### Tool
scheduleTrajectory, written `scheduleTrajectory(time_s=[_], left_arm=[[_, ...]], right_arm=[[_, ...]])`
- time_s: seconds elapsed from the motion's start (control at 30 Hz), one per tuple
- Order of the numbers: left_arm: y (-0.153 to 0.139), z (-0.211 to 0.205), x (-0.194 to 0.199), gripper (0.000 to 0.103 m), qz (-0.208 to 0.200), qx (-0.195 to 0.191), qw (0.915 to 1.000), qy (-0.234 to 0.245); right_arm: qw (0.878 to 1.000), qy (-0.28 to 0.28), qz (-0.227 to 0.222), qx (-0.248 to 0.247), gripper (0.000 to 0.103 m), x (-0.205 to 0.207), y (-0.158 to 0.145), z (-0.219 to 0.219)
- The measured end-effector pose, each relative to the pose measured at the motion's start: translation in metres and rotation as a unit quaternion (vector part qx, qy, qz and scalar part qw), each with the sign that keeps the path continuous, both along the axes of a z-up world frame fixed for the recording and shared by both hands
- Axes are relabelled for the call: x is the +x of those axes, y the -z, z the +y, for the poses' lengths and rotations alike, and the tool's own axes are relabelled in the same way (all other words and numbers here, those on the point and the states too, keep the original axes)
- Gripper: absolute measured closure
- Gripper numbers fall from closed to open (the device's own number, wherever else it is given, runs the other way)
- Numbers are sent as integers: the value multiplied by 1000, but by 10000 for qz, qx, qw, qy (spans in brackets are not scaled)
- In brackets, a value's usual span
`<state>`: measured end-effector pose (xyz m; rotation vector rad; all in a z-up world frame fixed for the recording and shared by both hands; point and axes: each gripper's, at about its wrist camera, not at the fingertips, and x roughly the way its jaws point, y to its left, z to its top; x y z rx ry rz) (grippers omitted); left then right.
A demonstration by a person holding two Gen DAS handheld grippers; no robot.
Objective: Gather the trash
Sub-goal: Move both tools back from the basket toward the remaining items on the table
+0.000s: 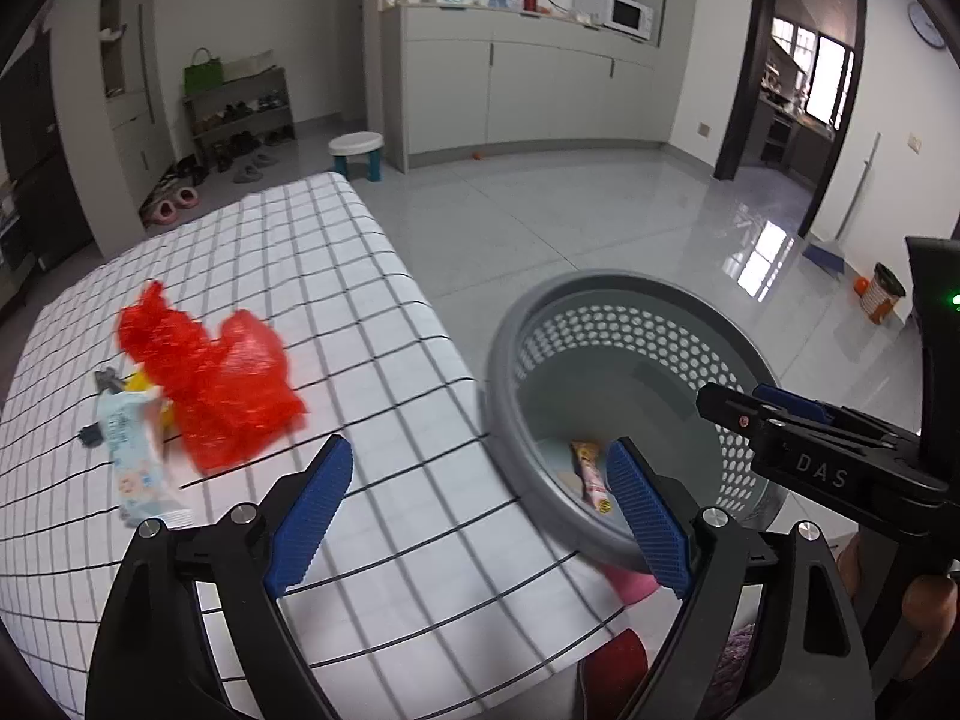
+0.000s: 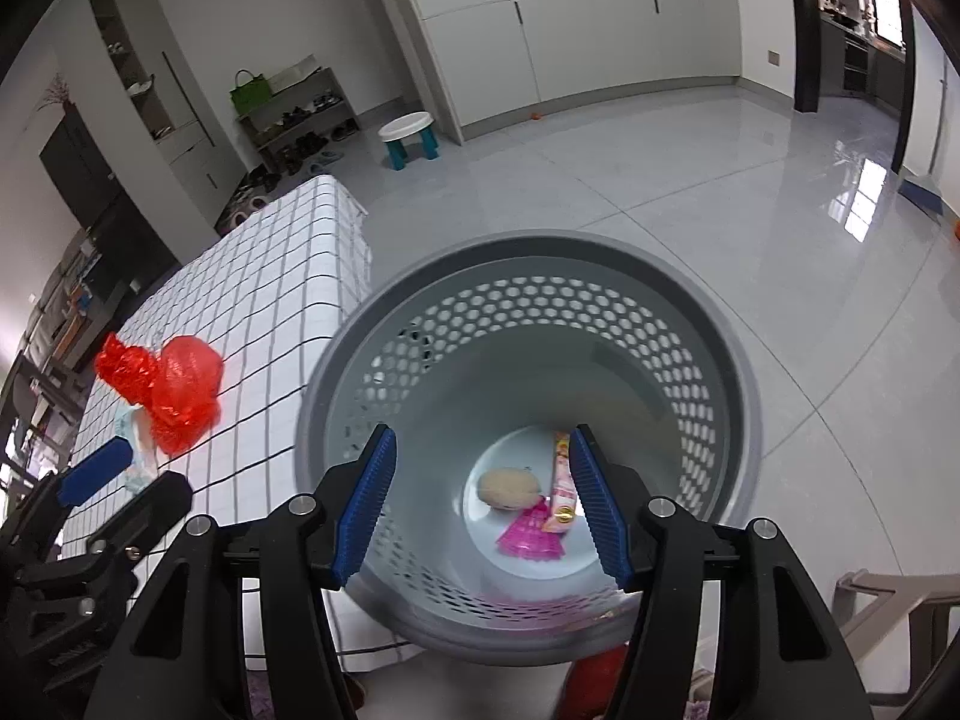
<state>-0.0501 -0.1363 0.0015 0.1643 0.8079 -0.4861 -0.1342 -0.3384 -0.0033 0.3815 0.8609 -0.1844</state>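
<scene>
Left wrist view
Left gripper [image 1: 477, 507]: released, empty, above the checked counter [image 1: 384, 372] edge.
Red bag [image 1: 210, 372]: lies on counter beside a white wrapper [image 1: 135, 456].
Basket [image 1: 630, 354]: just right of counter.

Right wrist view
Right gripper [image 2: 480, 507]: released, empty, over the basket [image 2: 528, 258].
Basket contents: pink wrapper [image 2: 531, 534], snack stick [image 2: 563, 480], tan lump [image 2: 510, 487].

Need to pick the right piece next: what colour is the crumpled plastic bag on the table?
Red, translucent plastic bag; clearest in the left wrist view, lying on the checked tablecloth.
</scene>
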Motion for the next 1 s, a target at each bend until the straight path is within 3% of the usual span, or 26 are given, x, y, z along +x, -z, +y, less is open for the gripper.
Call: scheduleTrajectory(time_s=[0.57,1.0], left_arm=[[-6,84,-7,15,-113,16,9971,-758],[-12,173,13,15,-197,230,9844,-1735]], right_arm=[[9970,-768,-60,-26,42,28,-2,66],[9856,-1676,-181,-155,39,66,-18,138]])
